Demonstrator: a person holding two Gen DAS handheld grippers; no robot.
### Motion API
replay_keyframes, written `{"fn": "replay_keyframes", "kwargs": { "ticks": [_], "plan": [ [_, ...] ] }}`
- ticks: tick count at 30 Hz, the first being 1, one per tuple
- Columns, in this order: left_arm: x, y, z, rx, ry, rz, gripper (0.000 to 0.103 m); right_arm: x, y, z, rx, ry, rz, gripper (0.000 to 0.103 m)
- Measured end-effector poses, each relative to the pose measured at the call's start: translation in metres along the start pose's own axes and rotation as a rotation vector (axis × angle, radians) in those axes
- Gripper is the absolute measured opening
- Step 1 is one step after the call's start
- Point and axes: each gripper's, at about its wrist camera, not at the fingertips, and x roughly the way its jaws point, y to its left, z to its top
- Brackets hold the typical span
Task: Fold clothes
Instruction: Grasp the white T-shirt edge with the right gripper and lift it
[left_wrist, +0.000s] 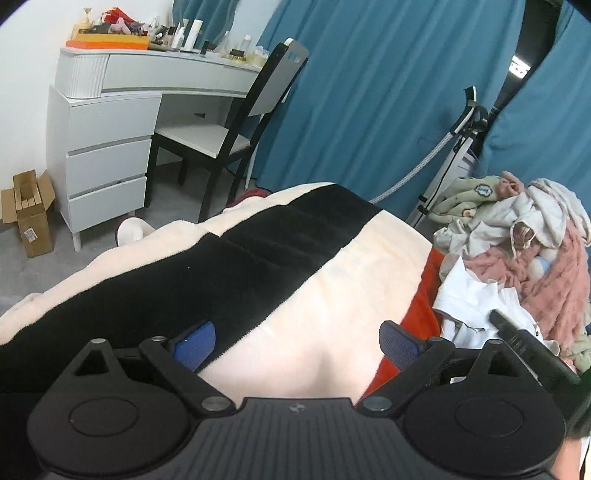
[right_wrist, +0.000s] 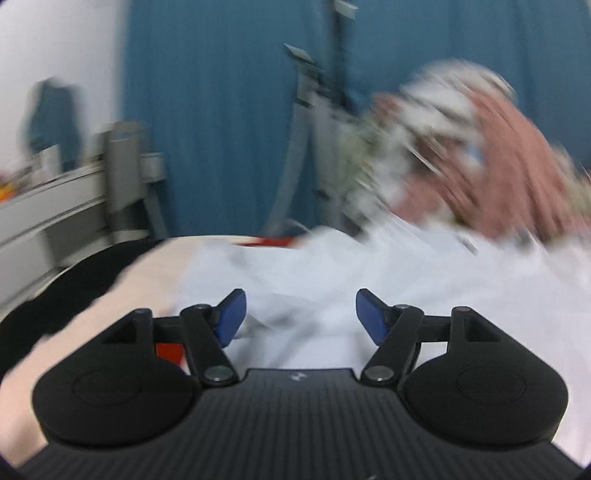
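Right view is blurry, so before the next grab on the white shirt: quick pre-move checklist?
1. Left gripper open, nothing between the pads: ok.
2. Right gripper open, pads off the cloth: ok.
3. White shirt lies ahead of the right gripper: ok.
4. Shirt spread flat: not ok, it looks crumpled.
5. Shirt clear of the clothes pile: not ok, its far edge touches it.
6. Collar or hem located: cannot tell, motion blur.

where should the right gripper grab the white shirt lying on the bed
Probably a raised crease of the white shirt just ahead of the right gripper, coming in low from the near side. The shirt lies crumpled and fairly flat on the bed, so a standing fold gives the open jaws something to pinch. Blur hides finer detail.
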Motion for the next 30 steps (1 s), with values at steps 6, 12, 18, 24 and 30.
{"fn": "replay_keyframes", "kwargs": {
  "ticks": [6,12,18,24,30],
  "plan": [
    [0.005,0.004,0.000,-0.005,0.012,-0.001,0.097,0.031,0.035,-0.007,-0.110,0.146,0.034,0.048],
    [0.009,0.014,0.005,-0.048,0.020,-0.008,0.097,0.045,0.020,-0.002,0.075,0.194,0.009,0.010],
    [0.002,0.029,0.012,-0.125,-0.007,0.010,0.097,0.014,0.051,0.020,-0.023,0.101,0.137,0.005],
    [-0.006,0.038,0.016,-0.155,-0.040,0.036,0.097,0.012,0.089,0.031,-0.075,0.110,0.231,0.005],
    [-0.005,0.038,0.016,-0.151,-0.020,0.023,0.097,0.018,0.100,0.024,-0.154,0.084,0.122,0.009]
  ]
}}
